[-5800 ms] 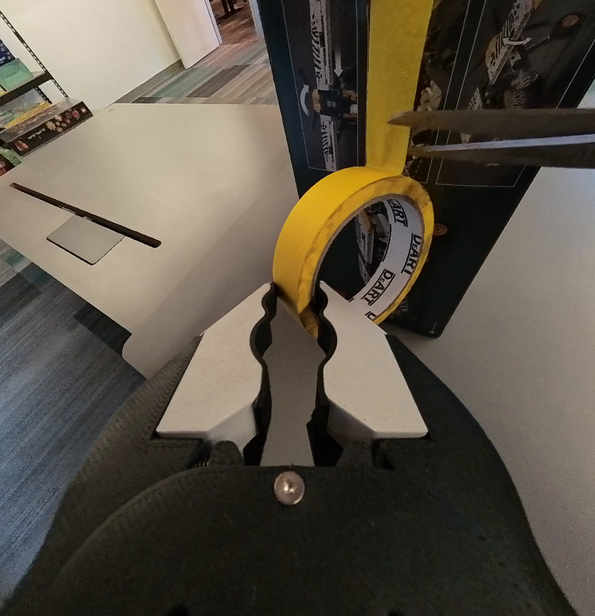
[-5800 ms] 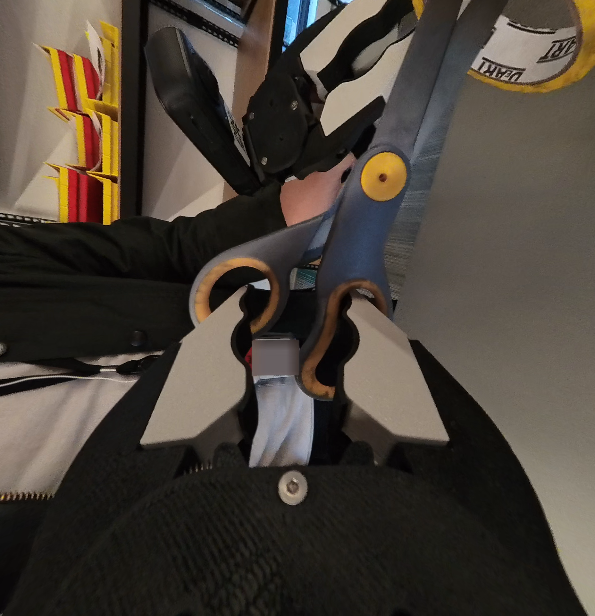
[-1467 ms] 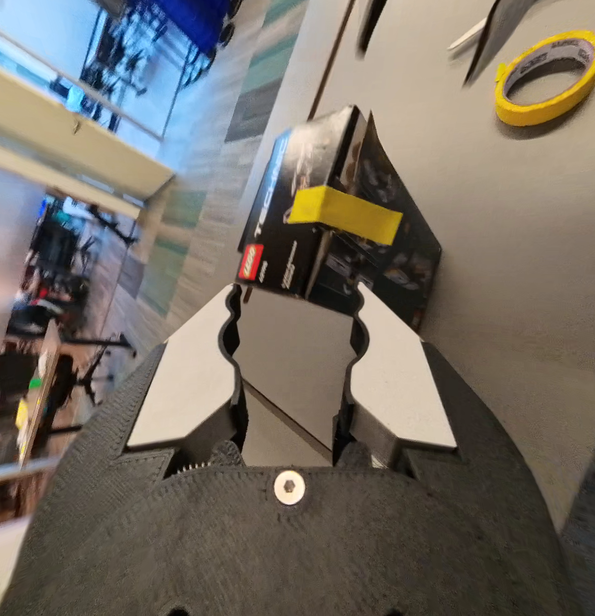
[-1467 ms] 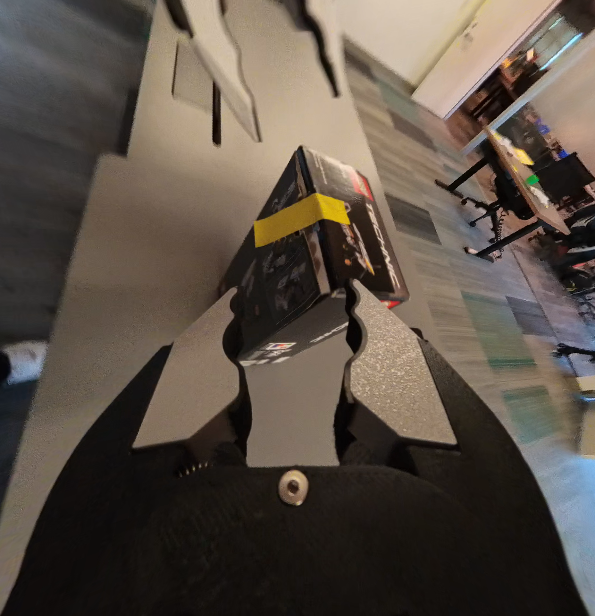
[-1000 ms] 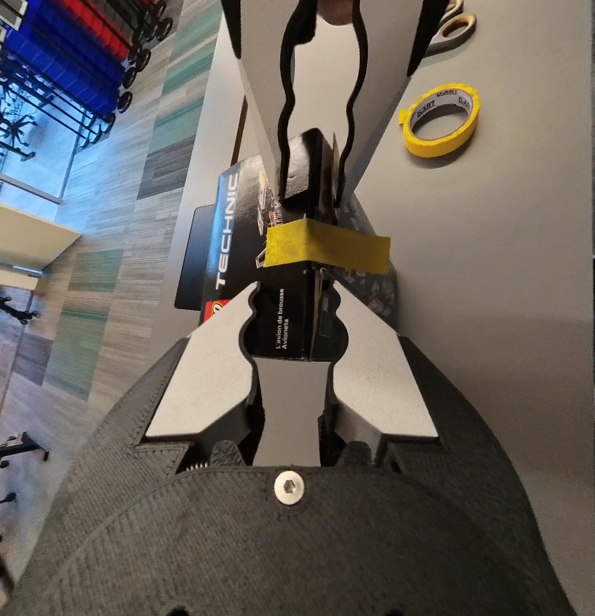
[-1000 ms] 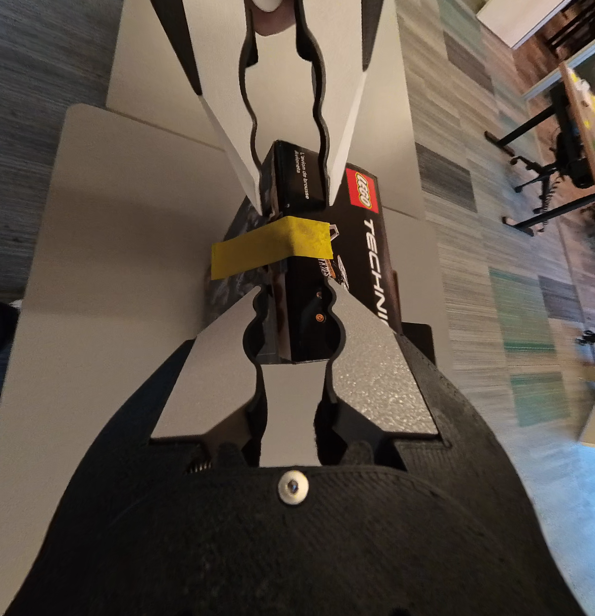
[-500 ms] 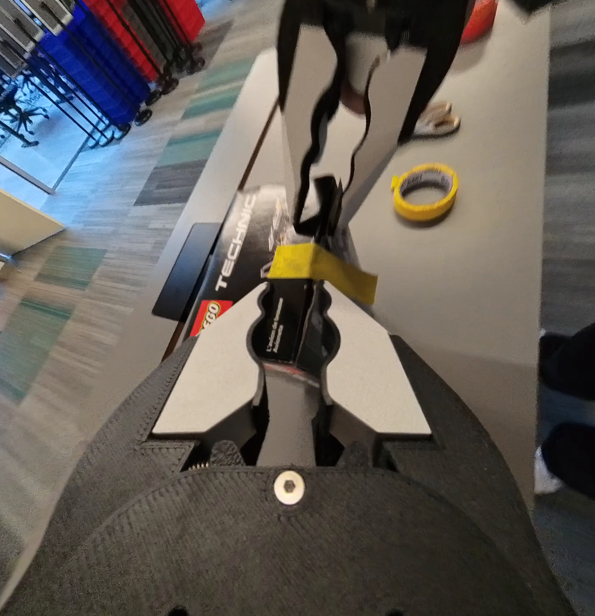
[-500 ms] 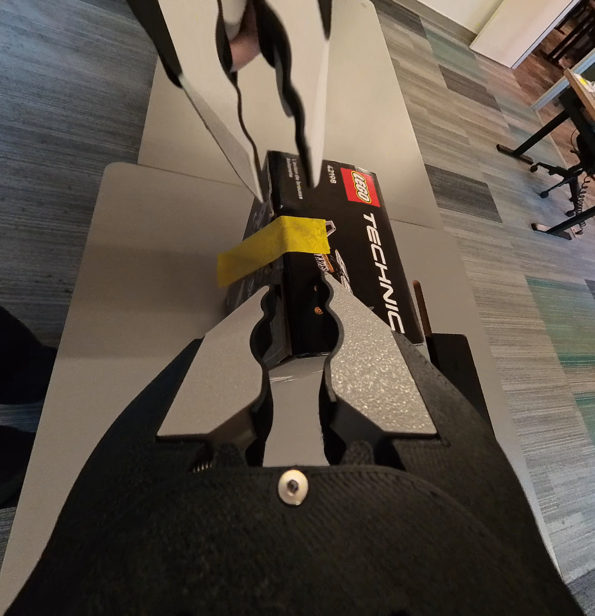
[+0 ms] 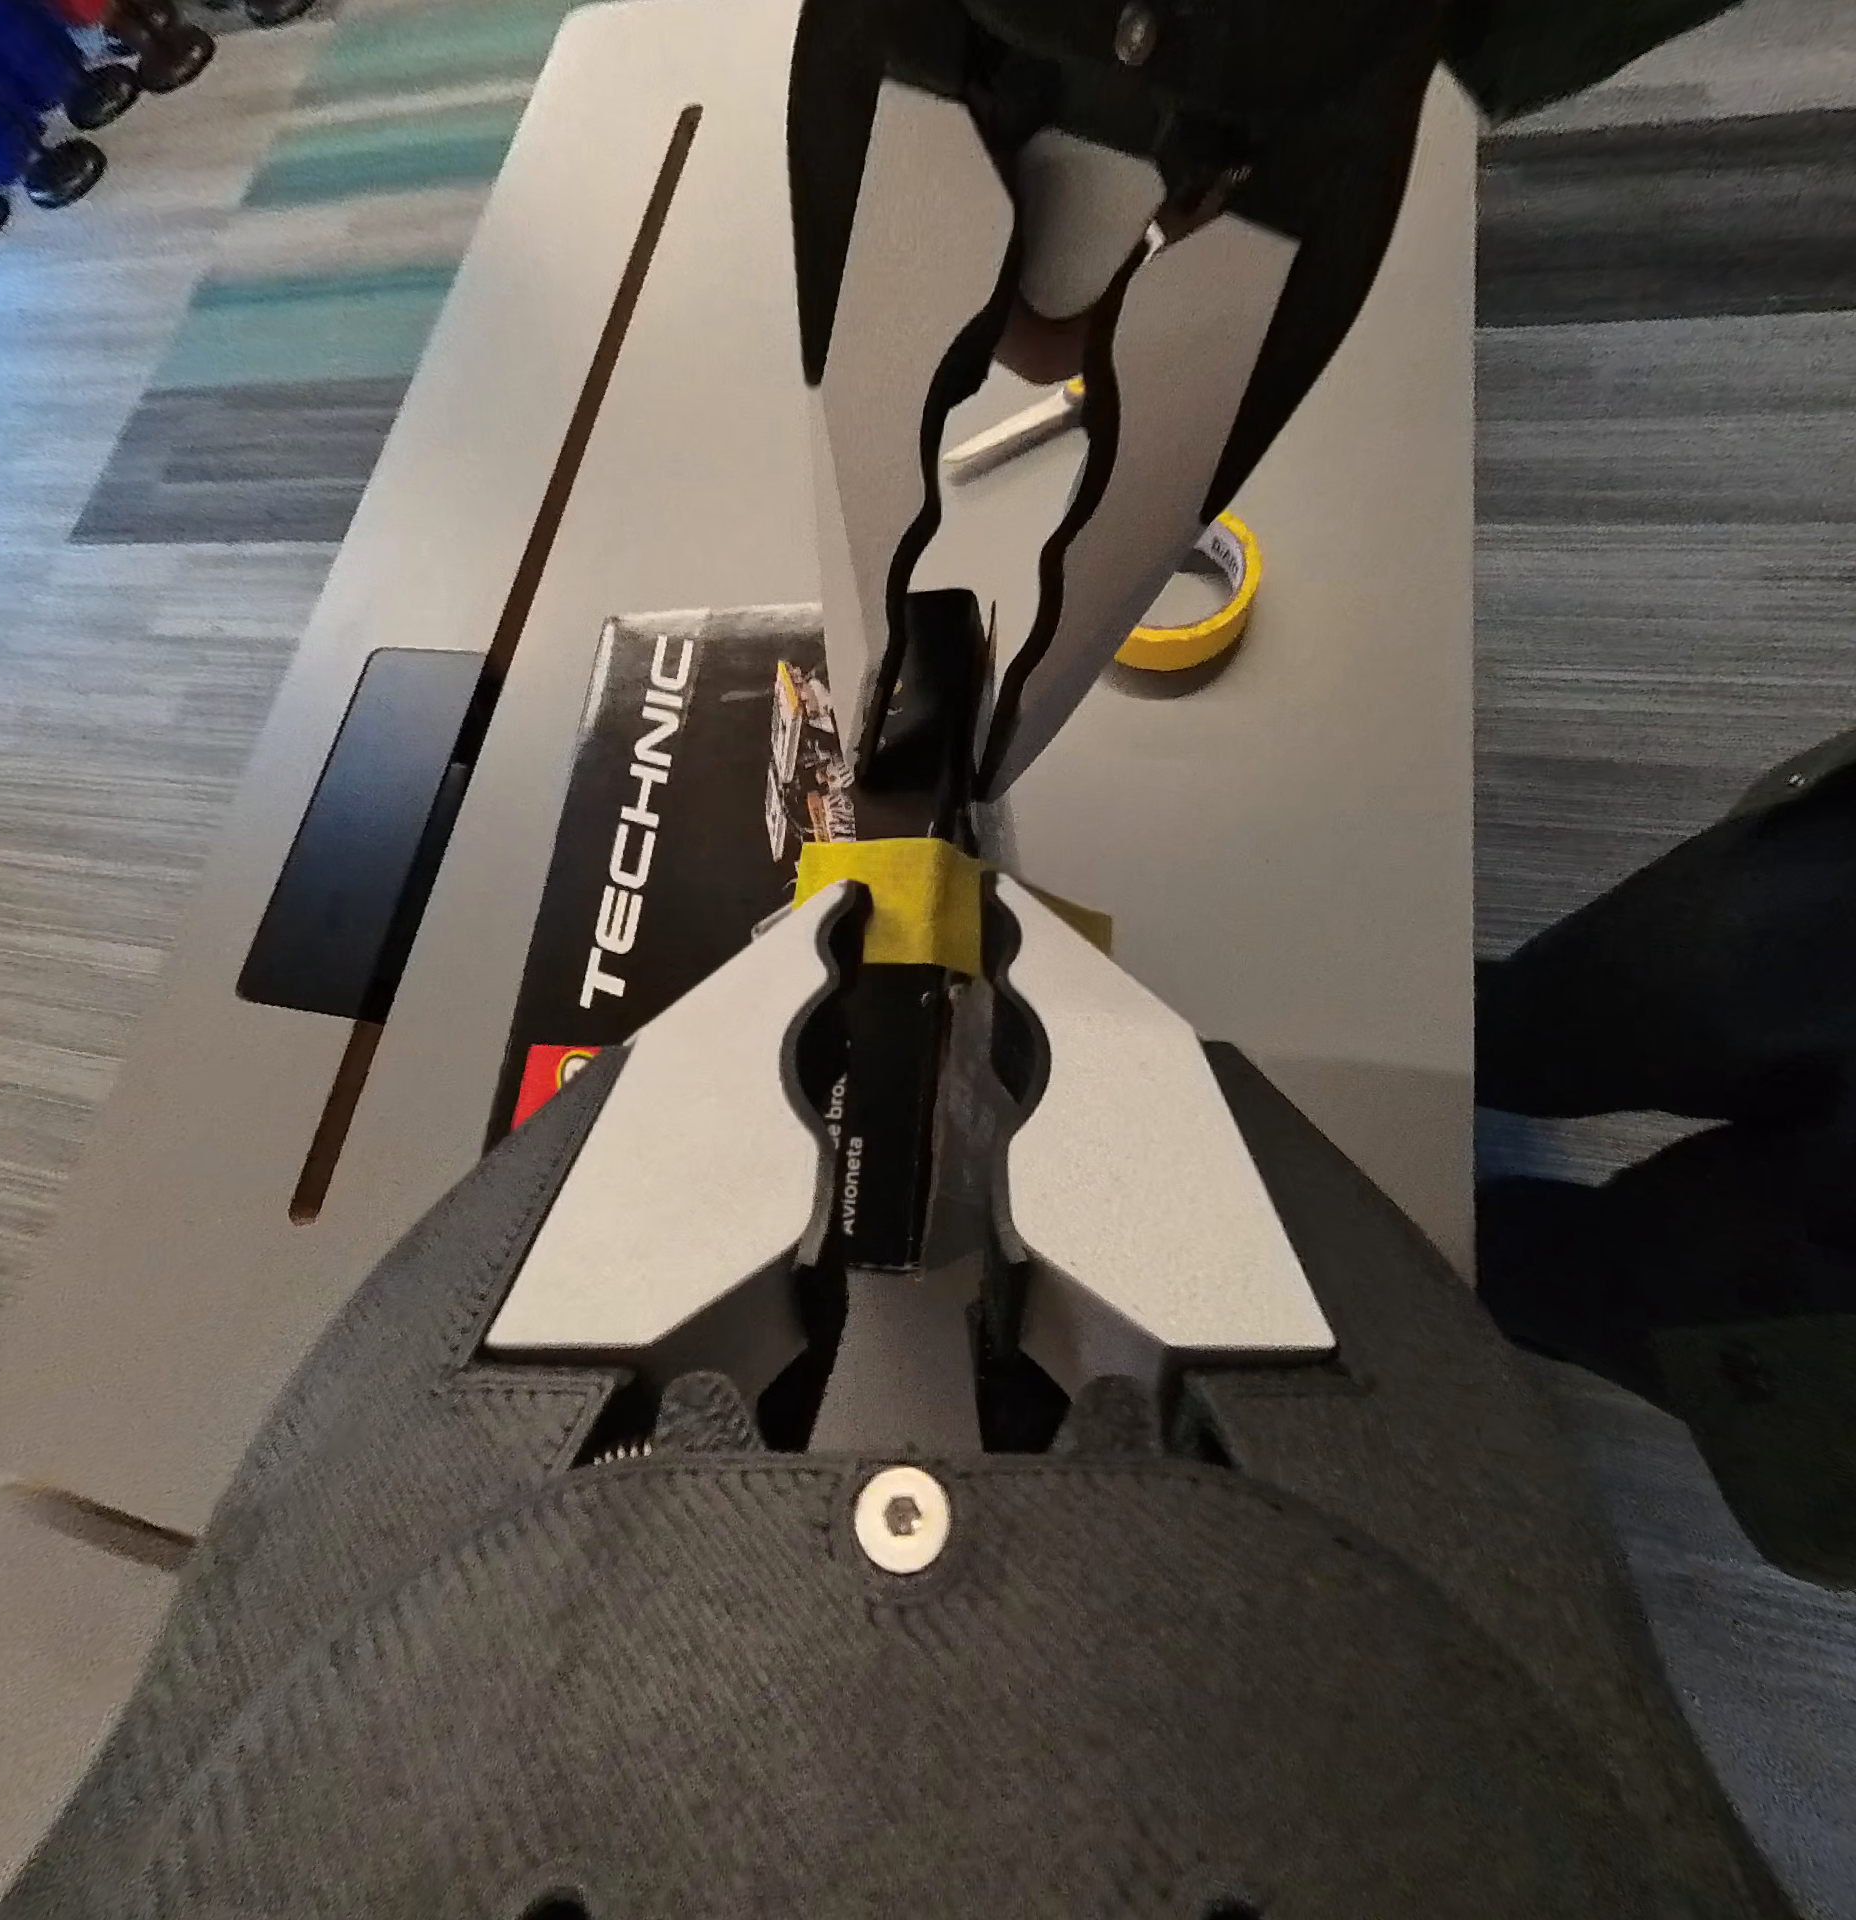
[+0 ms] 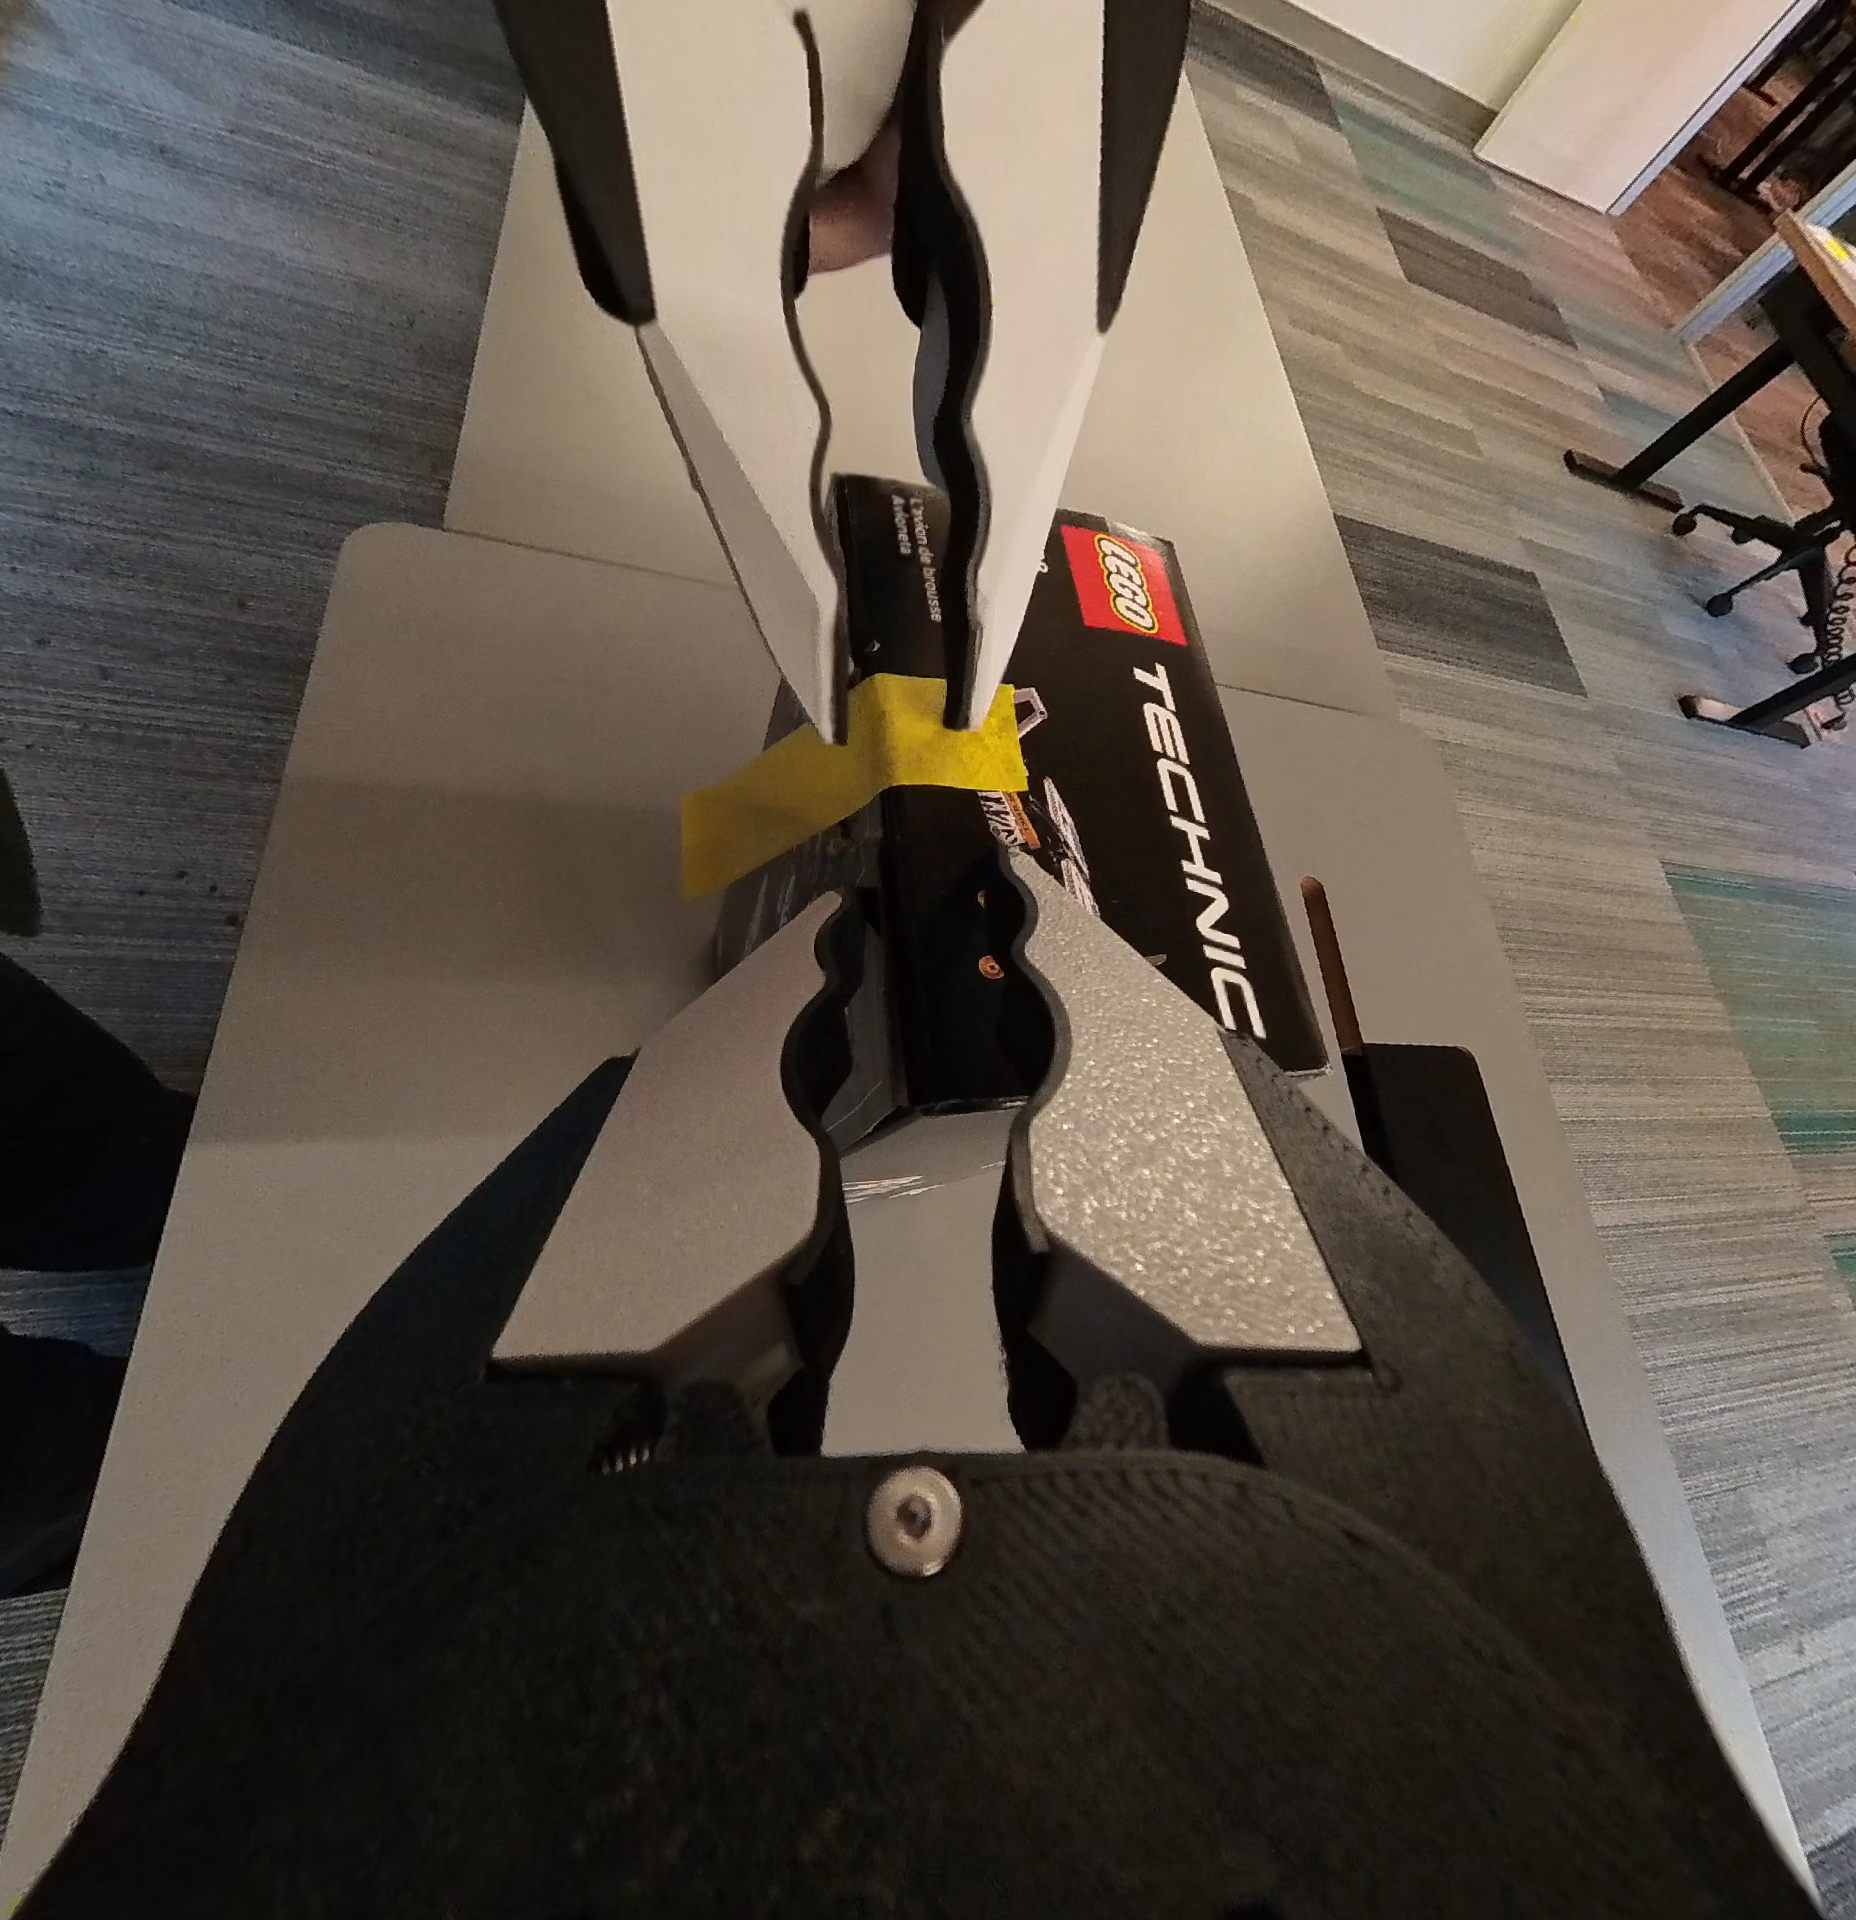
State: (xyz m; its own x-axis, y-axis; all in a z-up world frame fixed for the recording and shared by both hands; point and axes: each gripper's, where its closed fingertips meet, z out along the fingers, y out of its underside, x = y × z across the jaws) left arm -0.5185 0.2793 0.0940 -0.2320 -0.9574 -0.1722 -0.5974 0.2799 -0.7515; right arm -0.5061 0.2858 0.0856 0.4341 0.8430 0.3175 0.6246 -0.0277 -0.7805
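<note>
A black toy-set box (image 9: 643, 831) stands on its long edge on the grey table (image 9: 1267, 935). A yellow tape strip (image 9: 903, 904) runs over its narrow top side. My left gripper (image 9: 922, 896) is shut on the box top, with its fingertips on the tape strip. My right gripper (image 10: 924, 894) is shut on the same top side from the opposite end, a short way from the strip (image 10: 851, 779). Each gripper shows in the other's view, the right (image 9: 919, 779) and the left (image 10: 898, 722), tips facing a short gap apart. The box also shows in the right wrist view (image 10: 1163, 790).
A yellow tape roll (image 9: 1204, 613) lies flat on the table beyond the box, with scissors (image 9: 1007, 431) farther back. A black panel (image 9: 363, 831) and a long slot (image 9: 591, 416) are set in the table's far side. A person's dark clothing (image 9: 1682, 1039) is at the near edge. The grippers are tip to tip, or close to it.
Earlier my left gripper held the tape roll and my right held the scissors; both now lie on the table. Both grippers closed on the box top, and the left slid forward onto the tape strip.
</note>
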